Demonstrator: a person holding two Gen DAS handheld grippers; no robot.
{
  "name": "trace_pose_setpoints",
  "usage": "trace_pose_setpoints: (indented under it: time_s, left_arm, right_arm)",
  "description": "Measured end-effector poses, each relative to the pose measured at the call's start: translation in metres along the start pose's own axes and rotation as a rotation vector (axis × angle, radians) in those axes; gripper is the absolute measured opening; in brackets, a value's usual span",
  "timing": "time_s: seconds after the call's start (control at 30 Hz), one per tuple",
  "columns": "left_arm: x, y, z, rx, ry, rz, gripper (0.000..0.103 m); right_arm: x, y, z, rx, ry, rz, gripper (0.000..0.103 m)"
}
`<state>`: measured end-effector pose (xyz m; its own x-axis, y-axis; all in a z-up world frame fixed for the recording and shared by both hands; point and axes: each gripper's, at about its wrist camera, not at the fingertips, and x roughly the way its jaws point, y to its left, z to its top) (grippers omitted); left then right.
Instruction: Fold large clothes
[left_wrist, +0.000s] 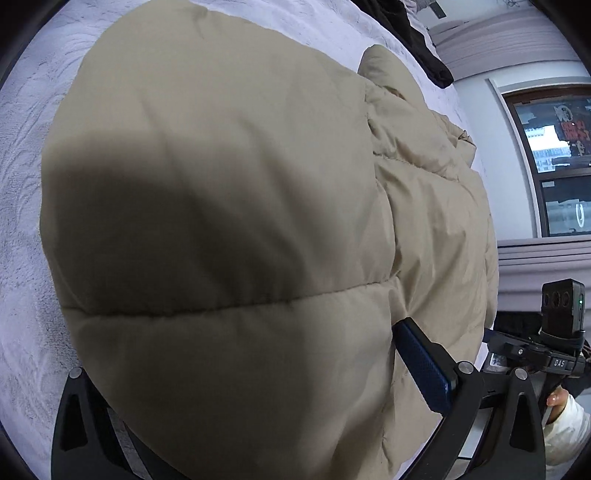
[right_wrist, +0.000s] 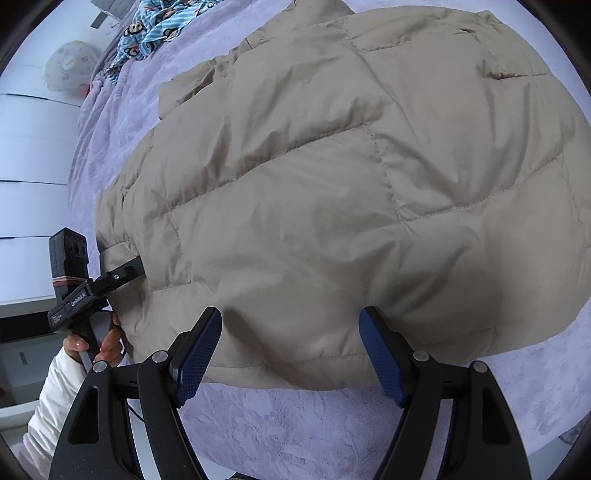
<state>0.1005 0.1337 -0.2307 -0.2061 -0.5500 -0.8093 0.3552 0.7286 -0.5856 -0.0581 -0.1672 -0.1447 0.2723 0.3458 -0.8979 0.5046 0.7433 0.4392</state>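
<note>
A beige quilted puffer jacket (right_wrist: 332, 177) lies spread on a lilac fleece bedspread (right_wrist: 295, 424). In the left wrist view the jacket (left_wrist: 221, 221) bulges up between my left gripper's fingers and hides the left one; only the right blue pad (left_wrist: 424, 369) shows. My left gripper (right_wrist: 129, 271) also shows in the right wrist view, at the jacket's left edge. My right gripper (right_wrist: 291, 339) is open, its blue pads touching the jacket's near hem. It also shows in the left wrist view (left_wrist: 546, 354), beyond the jacket's right side.
A blue patterned cloth (right_wrist: 155, 29) and a white pouch (right_wrist: 70, 66) lie at the far left of the bed. Dark clothing (left_wrist: 421, 40) lies at the bed's far end. A window (left_wrist: 554, 162) and white drawers (right_wrist: 33, 184) flank the bed.
</note>
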Motion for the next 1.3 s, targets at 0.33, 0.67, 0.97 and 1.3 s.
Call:
trace_pose_setpoints:
  time_s: [0.33,0.67,0.97,1.3]
  left_arm:
    - [-0.033,-0.022,-0.008,0.022,-0.025,-0.093,0.023]
    - [-0.094,-0.136,-0.019,0.087,-0.104,-0.105,0.023]
    - [-0.069,-0.269,0.000,0.133,-0.077,-0.004,0.023]
    - [-0.026,-0.350,0.024,0.167,-0.024,0.113,0.023]
  right_arm:
    - [-0.019,0.013,0.036,-0.106,-0.227,-0.013,0.010]
    - [0.045,0.006,0.081,-0.106,-0.182,0.097,0.010]
    - [0.065,-0.023,0.096,-0.032,-0.106,0.242,0.002]
    - [0.000,-0.072,0.091,0.026,-0.108,0.341,0.005]
